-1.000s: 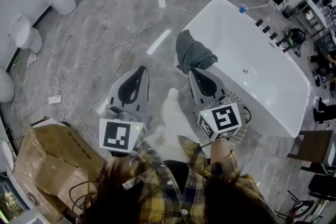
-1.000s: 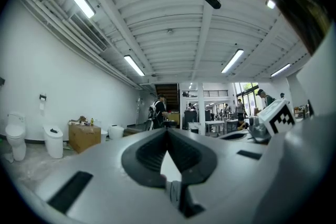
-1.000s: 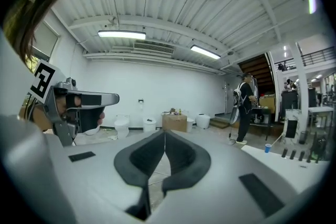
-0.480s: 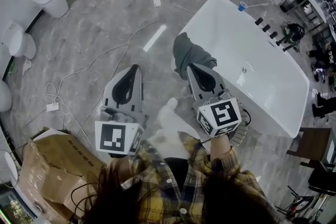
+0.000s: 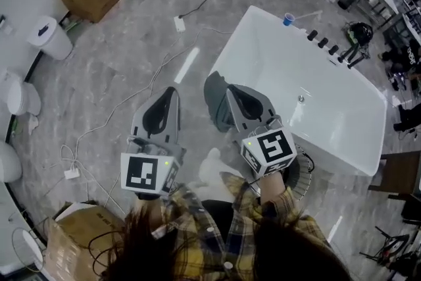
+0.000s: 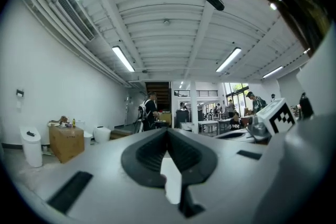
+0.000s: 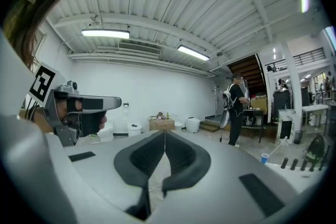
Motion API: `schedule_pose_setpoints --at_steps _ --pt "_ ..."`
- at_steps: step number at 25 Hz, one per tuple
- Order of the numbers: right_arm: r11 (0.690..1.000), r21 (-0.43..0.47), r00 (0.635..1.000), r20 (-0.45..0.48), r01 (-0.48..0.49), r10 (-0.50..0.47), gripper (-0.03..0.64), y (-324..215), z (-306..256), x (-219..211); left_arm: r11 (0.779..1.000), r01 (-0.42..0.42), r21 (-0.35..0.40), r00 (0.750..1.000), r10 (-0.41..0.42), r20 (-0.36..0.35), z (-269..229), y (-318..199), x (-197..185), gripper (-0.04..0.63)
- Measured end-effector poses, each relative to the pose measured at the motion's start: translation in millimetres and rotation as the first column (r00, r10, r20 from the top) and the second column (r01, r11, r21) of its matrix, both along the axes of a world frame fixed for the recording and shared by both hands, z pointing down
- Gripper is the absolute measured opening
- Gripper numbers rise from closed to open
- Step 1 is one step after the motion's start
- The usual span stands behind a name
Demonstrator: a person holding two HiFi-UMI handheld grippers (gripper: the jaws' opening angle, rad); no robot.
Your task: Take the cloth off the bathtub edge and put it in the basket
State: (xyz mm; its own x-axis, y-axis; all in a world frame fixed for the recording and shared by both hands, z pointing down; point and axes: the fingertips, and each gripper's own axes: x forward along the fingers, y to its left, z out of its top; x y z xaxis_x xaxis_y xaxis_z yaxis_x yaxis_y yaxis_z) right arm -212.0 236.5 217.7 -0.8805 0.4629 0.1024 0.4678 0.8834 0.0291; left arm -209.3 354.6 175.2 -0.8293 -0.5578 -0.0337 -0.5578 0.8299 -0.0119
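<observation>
While the grey cloth (image 5: 214,97) hangs draped over the near edge of the bathtub (image 5: 227,54), nobody has hold of it: this is the approach. The right gripper (image 5: 233,92) is just beside it, jaws pressed together with nothing between them. The left gripper (image 5: 172,94) is out over the floor (image 5: 125,62), likewise closed and empty. Next, I'd say, the right one must open and pinch a fold. That wiry round thing (image 5: 298,168) near the person may be the basket; I can't be sure.
</observation>
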Motion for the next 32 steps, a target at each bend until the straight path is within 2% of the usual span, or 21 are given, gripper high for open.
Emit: schedule_pose_setpoints --at_steps 9,17,20,26,32 --pt "0.996 0.023 0.996 -0.004 -0.084 0.084 0.017 -52.0 -2.0 -66.1 0.989 -0.145 -0.001 0.989 0.145 -0.001 2.2 -73.8 -81.6 0.018" --pt "0.972 0.042 0.973 -0.017 -0.231 0.232 0.017 -91.4 1.2 -88.9 0.955 -0.297 0.002 0.953 0.297 -0.057 12.1 -119.7 -121.0 0.018" --pt "0.949 0.047 0.95 -0.028 -0.31 0.312 0.017 -104.5 5.0 -95.4 0.926 -0.376 -0.006 0.925 0.375 -0.056 13.0 -136.0 -136.6 0.018" --pt "0.872 0.065 0.871 -0.052 -0.484 0.488 0.017 -127.8 15.9 -105.2 0.844 -0.536 -0.012 0.843 0.535 -0.063 15.9 -165.7 -160.2 0.018" --pt "0.819 0.034 0.816 -0.077 -0.573 0.573 0.017 -142.5 25.5 -110.6 0.782 -0.623 -0.003 0.778 0.62 -0.1 31.1 -186.9 -173.9 0.018"
